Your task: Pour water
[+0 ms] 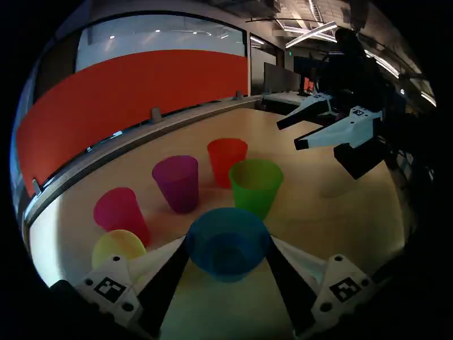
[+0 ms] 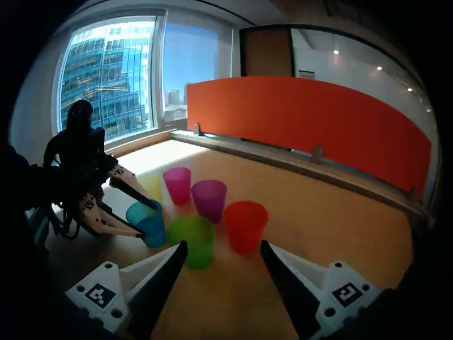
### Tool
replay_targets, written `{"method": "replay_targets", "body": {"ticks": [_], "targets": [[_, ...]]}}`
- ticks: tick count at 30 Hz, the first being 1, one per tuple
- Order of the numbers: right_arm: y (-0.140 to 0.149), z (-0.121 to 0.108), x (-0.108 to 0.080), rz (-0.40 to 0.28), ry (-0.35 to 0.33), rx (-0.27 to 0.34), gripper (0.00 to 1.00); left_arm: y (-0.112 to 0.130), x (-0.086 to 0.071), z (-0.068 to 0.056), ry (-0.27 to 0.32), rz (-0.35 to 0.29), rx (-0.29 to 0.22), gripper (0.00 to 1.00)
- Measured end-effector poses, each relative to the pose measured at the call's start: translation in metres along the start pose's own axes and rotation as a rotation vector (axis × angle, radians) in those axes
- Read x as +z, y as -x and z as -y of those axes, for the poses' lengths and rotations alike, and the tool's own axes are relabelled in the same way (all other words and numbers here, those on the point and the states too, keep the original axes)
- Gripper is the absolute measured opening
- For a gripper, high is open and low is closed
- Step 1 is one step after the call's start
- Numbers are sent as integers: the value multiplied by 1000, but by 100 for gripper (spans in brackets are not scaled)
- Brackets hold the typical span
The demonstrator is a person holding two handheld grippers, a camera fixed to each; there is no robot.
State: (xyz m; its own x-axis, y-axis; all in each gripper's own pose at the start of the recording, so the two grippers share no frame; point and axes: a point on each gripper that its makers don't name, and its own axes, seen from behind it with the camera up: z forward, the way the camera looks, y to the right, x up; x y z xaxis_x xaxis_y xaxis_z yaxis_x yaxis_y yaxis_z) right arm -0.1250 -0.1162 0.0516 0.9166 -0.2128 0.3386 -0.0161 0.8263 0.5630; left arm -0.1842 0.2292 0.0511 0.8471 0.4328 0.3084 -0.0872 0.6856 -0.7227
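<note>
In the left gripper view, a yellow cup (image 1: 118, 247) was seen at the far left of the desk (image 1: 317, 198). A pink cup (image 1: 120, 211) was set just behind it, and a purple cup (image 1: 177, 182) was placed farther right. In the middle, the blue cup (image 1: 228, 252) was gripped by the left claw (image 1: 227, 243), with one finger pressed on each side. Behind it, a red cup (image 1: 226, 160) and a green cup (image 1: 256, 186) were seen close together. At the far right, the right claw (image 1: 289, 135) was held above the desk, spread apart, with nothing between its fingers.

In the right gripper view, a person (image 2: 79, 147) was seen at the left, with the blue cup held in front of them. The cup was kept upright, so its long side ran up and down and its mouth was pointed at the ceiling. It was held just beside the green cup. Whether its bottom touched the desk could not be told. An orange panel (image 2: 317, 119) was stood along the far edge.
</note>
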Motion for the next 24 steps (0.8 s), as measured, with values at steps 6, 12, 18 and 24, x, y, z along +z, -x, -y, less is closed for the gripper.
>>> {"method": "replay_targets", "body": {"ticks": [6, 12, 18, 24], "targets": [[0, 1, 0, 2, -2, -5, 100, 0, -2, -1, 8, 0, -6, 89], [2, 2, 2, 7, -5, -7, 100, -2, -5, 0, 7, -6, -10, 89], [5, 6, 5, 13, -13, -10, 100, -10, -12, 3, 5, -30, -26, 89], [8, 12, 10, 23, -29, -18, 100, -22, -25, 9, -10, -67, -34, 89]]}}
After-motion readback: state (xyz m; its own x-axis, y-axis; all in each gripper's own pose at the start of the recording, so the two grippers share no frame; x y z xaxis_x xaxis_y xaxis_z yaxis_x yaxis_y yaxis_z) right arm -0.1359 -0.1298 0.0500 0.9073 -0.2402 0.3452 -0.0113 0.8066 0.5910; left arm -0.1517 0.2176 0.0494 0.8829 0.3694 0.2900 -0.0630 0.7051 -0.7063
